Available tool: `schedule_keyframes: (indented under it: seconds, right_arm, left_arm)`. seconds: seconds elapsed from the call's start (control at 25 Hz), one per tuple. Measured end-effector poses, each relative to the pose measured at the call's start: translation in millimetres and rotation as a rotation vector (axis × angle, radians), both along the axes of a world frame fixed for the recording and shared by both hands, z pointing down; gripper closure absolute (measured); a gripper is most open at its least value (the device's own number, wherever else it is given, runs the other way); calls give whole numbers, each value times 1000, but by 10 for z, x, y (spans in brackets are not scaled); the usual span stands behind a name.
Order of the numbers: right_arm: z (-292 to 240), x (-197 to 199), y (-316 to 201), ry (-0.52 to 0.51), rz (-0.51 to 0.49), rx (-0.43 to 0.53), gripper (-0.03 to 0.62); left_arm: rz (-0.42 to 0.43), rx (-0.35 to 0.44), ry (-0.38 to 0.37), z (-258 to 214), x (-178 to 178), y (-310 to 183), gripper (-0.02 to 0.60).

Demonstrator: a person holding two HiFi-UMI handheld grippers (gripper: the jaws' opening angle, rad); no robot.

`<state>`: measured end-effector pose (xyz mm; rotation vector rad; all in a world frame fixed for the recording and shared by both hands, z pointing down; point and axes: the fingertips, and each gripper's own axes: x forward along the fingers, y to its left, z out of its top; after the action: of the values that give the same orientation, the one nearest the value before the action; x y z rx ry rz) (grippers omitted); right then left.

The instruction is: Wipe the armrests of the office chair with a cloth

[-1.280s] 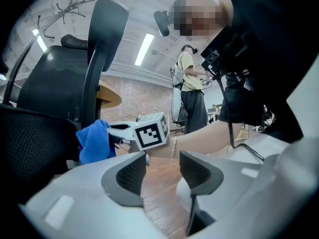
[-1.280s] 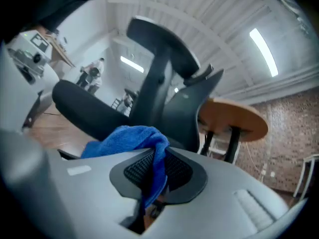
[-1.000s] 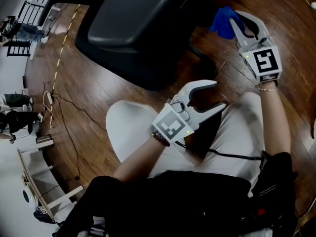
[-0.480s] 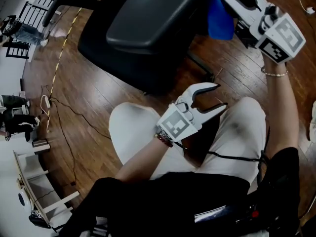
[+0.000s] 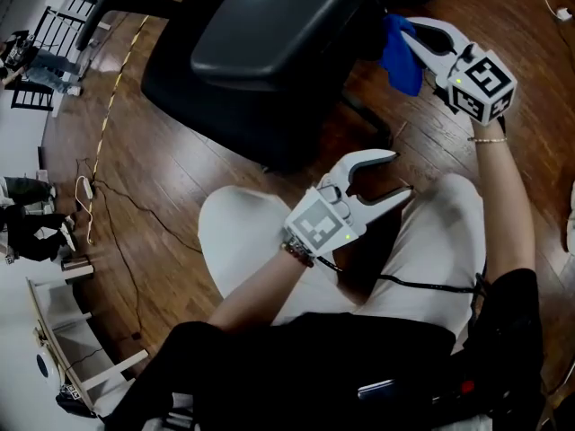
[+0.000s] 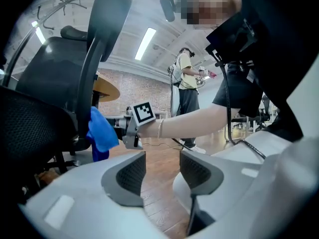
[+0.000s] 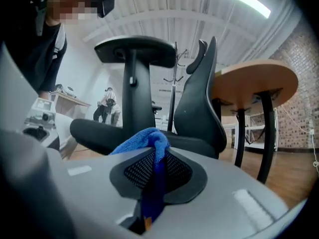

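Note:
The black office chair (image 5: 269, 34) fills the top of the head view. My right gripper (image 5: 402, 27) is at the chair's right side, shut on a blue cloth (image 5: 400, 59) that hangs from its jaws. In the right gripper view the cloth (image 7: 144, 142) bulges out between the shut jaws, and a black armrest pad (image 7: 134, 51) on its post stands above and ahead. My left gripper (image 5: 400, 171) is open and holds nothing, resting over the person's lap. From the left gripper view, its jaws (image 6: 162, 156) frame the cloth (image 6: 102, 132) beside the chair.
The wood floor (image 5: 180, 196) has a thin cable (image 5: 135, 205) trailing across it at left. A round wooden table (image 7: 254, 83) stands to the right of the chair. White shelving (image 5: 63, 16) and other people are far off at the left edge.
My right gripper lifted with the cloth toward the chair, then dropped back a little. The left gripper stayed over the lap, still open.

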<state>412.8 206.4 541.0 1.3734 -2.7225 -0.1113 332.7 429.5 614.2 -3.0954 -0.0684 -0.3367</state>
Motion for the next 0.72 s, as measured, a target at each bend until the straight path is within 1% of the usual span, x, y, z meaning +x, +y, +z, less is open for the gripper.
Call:
schedule_keyframes:
  seconds: [0.08, 0.2, 0.32, 0.36, 0.44, 0.52, 0.56, 0.6, 0.68, 0.72]
  right_arm:
    - [258, 28, 9, -1, 37, -46, 553]
    - [354, 60, -7, -6, 106, -70, 551]
    - [557, 148, -101, 72, 162, -174, 551]
    - [676, 160, -131, 106, 167, -215, 551]
    - [974, 109, -128, 163, 144, -300, 551]
    - [1224, 43, -20, 168, 126, -364, 551]
    - [1234, 62, 38, 148, 145, -360, 551]
    - [1139, 121, 70, 115, 184, -325, 551]
    - [722, 243, 43, 7, 245, -201, 551]
    - [459, 251, -4, -48, 240, -136, 551]
  left_arm:
    - [-19, -6, 16, -121, 24, -51, 371]
    - [-42, -13, 50, -170, 18, -115, 371]
    - [-51, -24, 72, -198, 32, -124, 371]
    - [-47, -21, 70, -207, 38, -112, 371]
    - [-33, -4, 46, -203, 44, -77, 371]
    - [-31, 2, 46, -229, 47, -60, 372]
    - [-40, -6, 71, -277, 47, -66, 373]
    - [-58, -28, 109, -343, 41, -82, 371]
    - [-109, -110, 172, -439, 23, -153, 373]
    - [-123, -131, 185, -466, 25, -207, 373]
